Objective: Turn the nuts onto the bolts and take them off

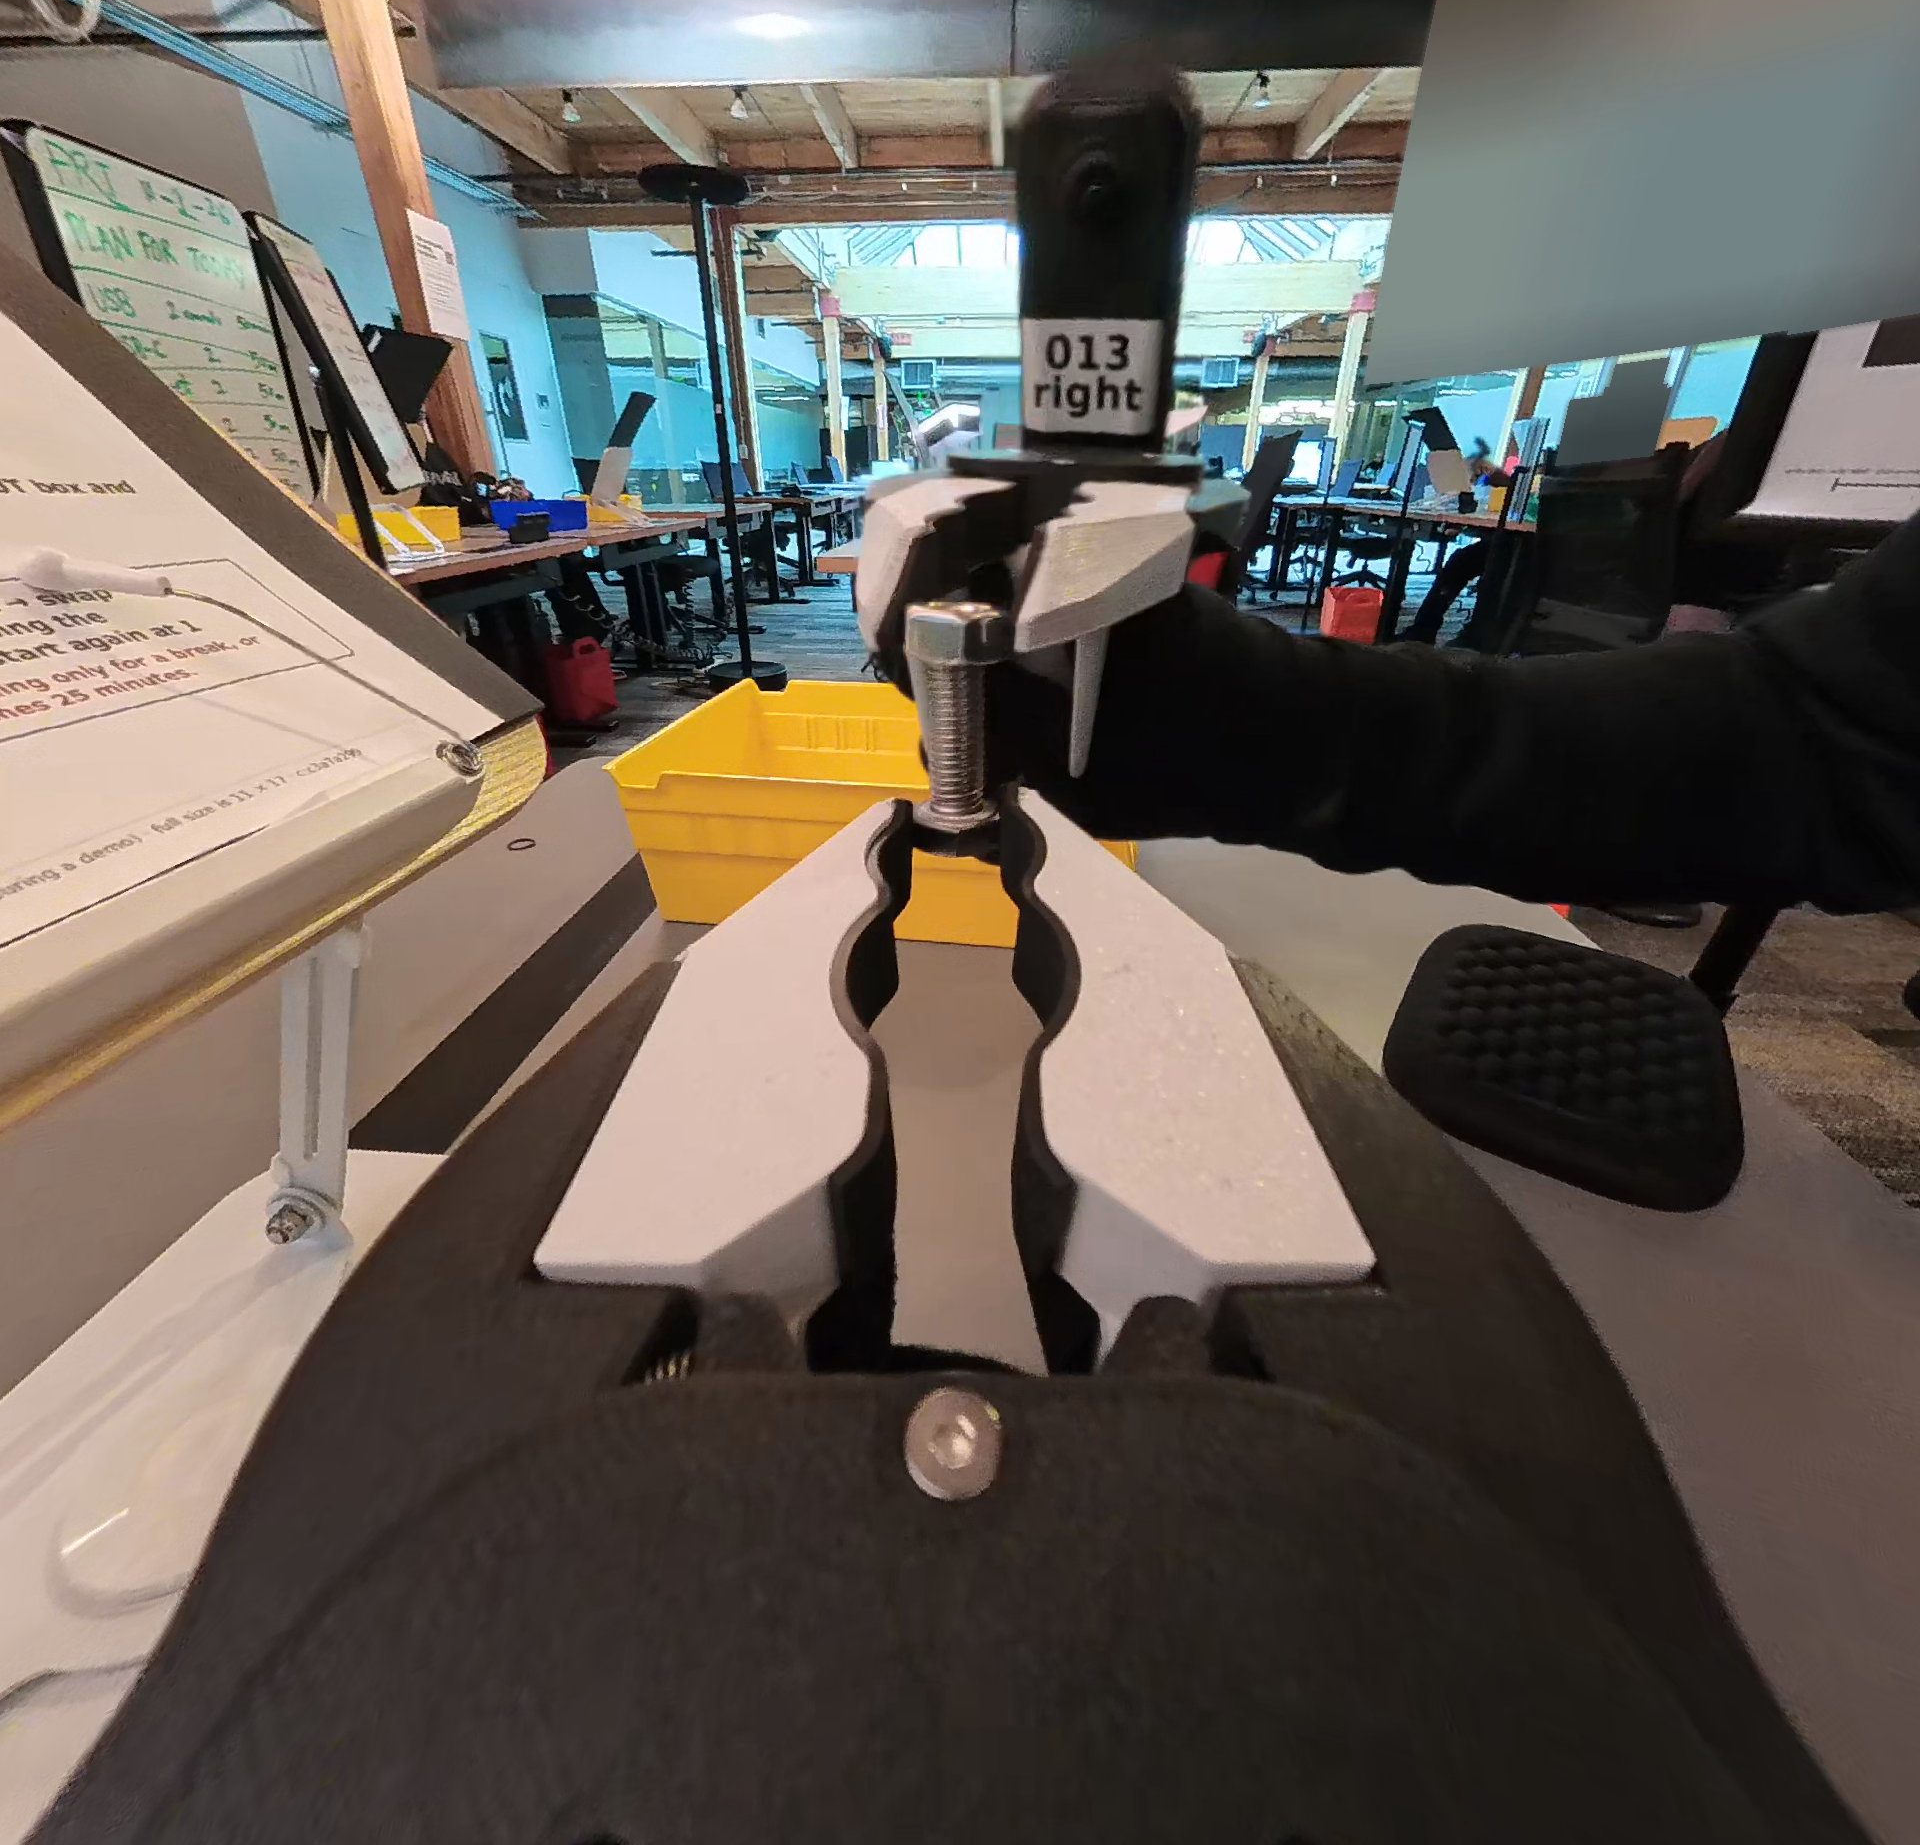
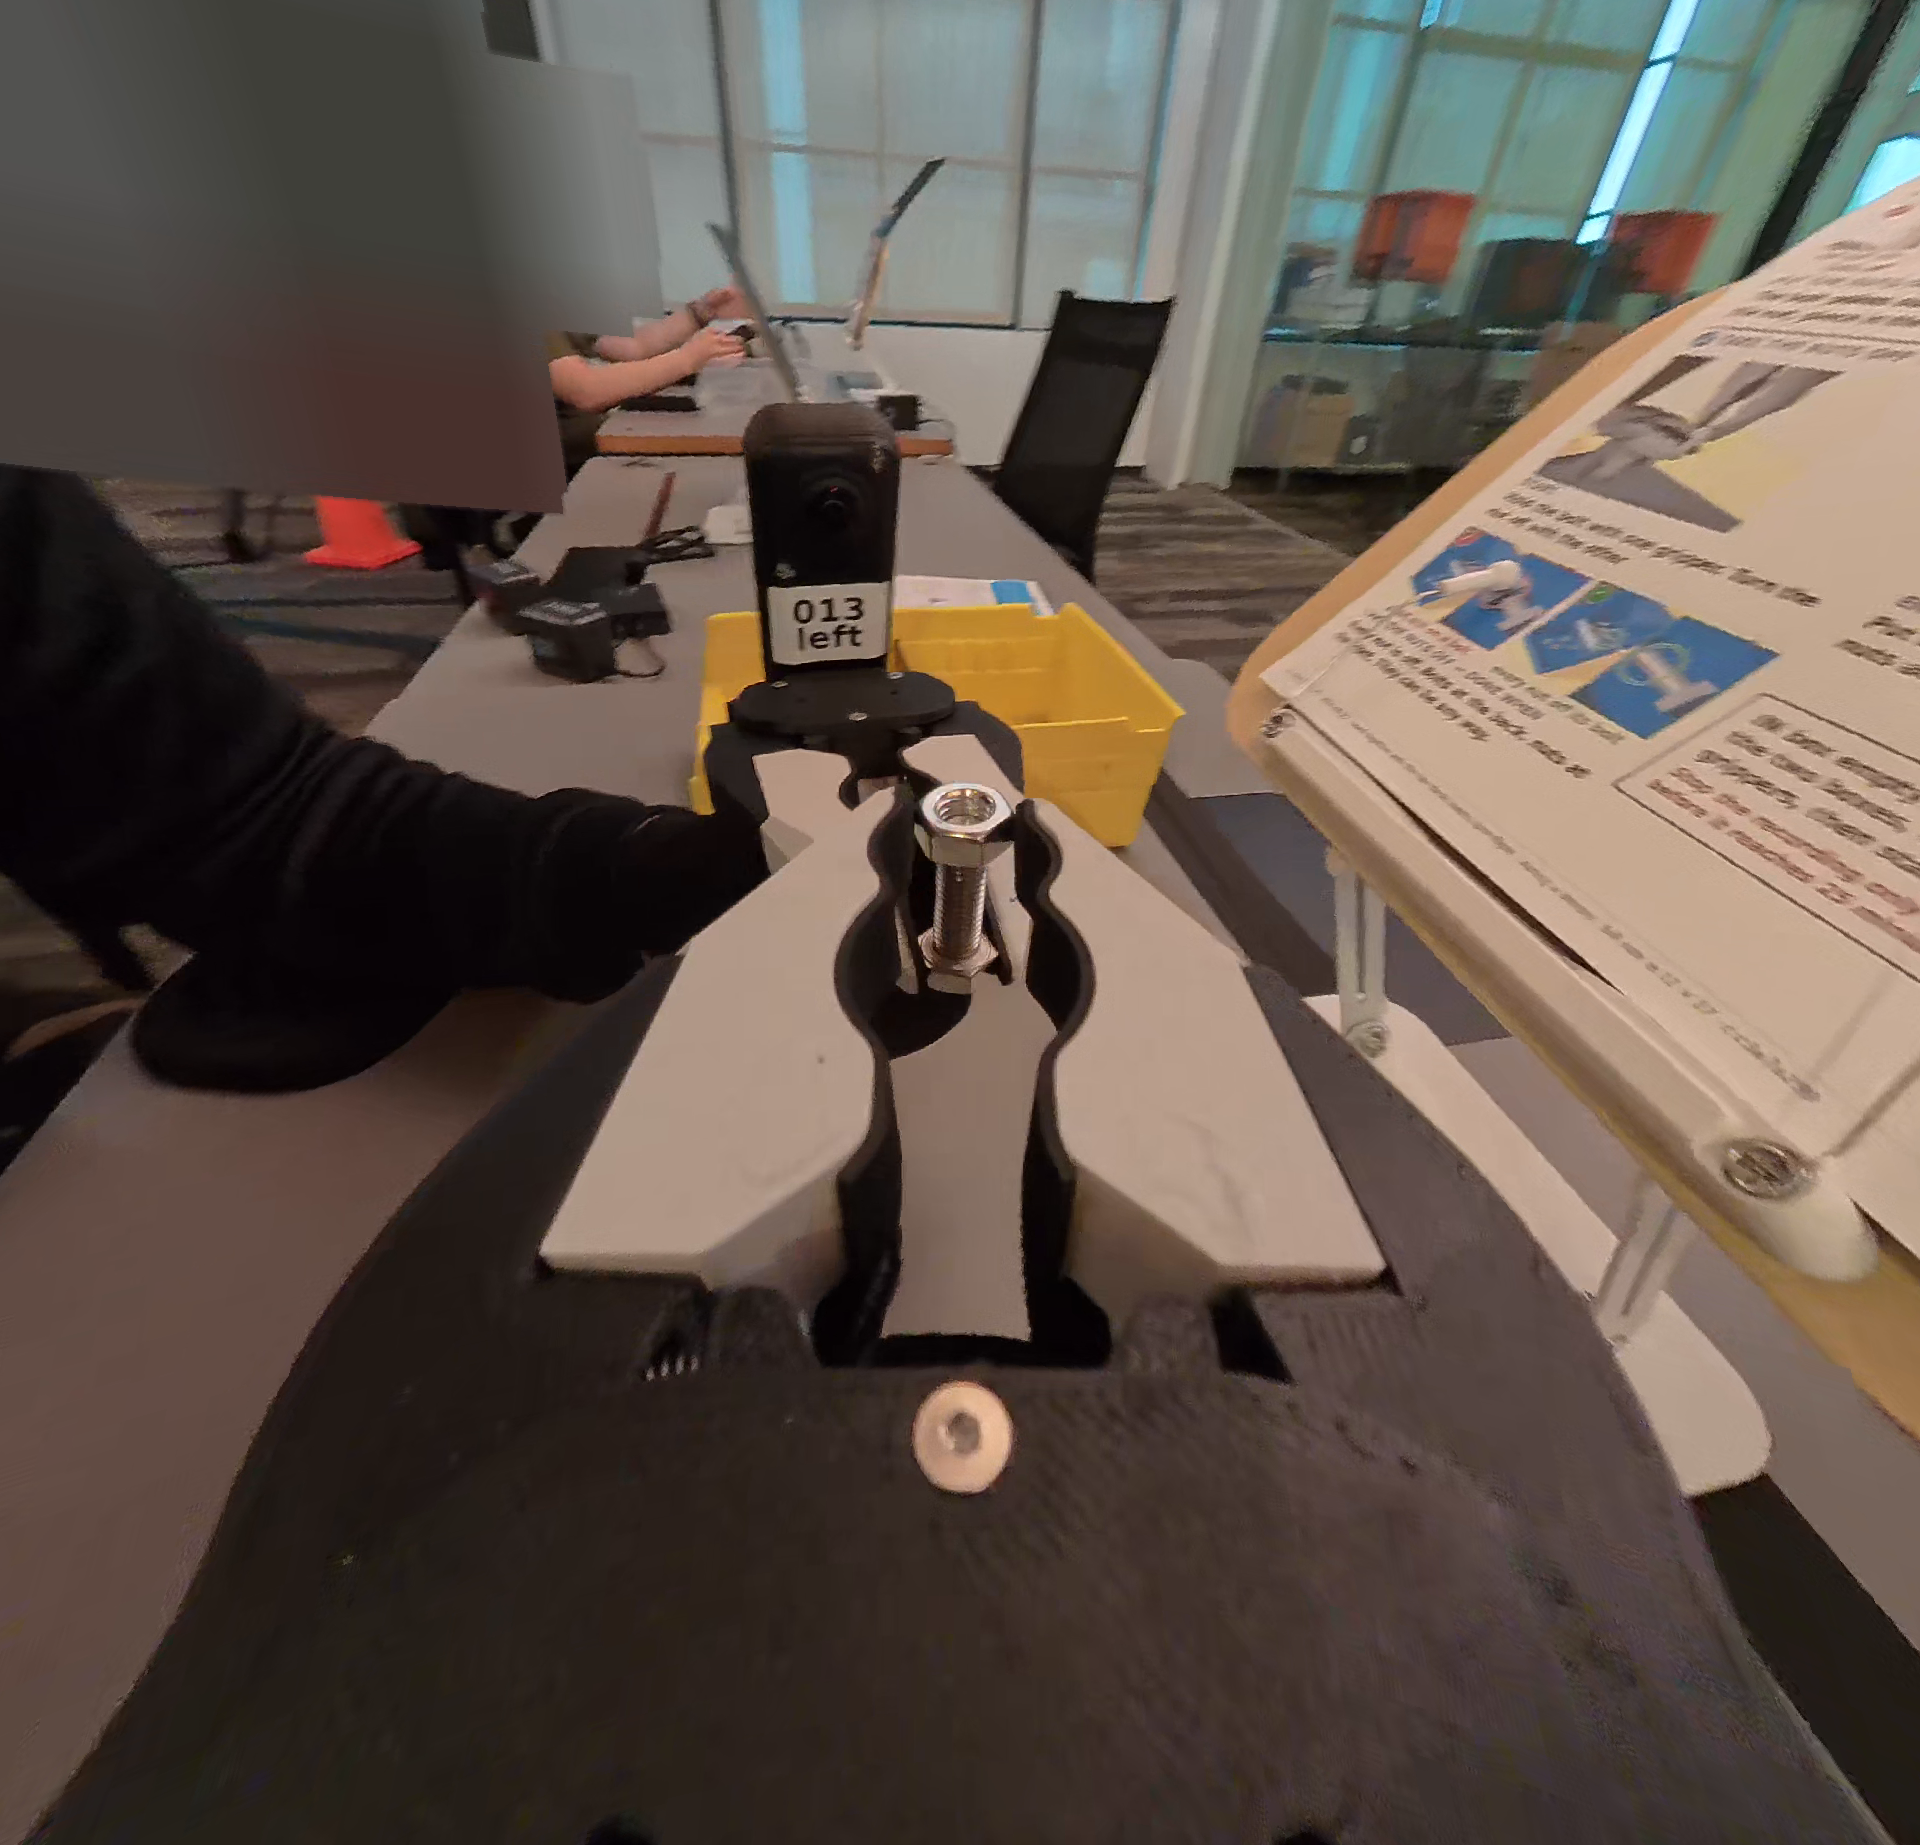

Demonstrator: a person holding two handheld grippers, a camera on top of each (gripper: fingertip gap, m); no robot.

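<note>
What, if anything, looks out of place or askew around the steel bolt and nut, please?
Nothing stands out. The silver steel bolt runs straight between the grippers: the left gripper holds its head, the right gripper the hexagonal steel nut, square on the thread. The yellow plastic bin sits upright.

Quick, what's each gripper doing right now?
Left gripper: closed on the nut at the bolt's lower end.
Right gripper: closed on the bolt's hex head.

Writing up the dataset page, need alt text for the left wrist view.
The left gripper pinches the lower end of an upright threaded bolt while the right gripper, held from above by a black-gloved hand, clamps its hex top. A yellow bin sits behind.
</note>
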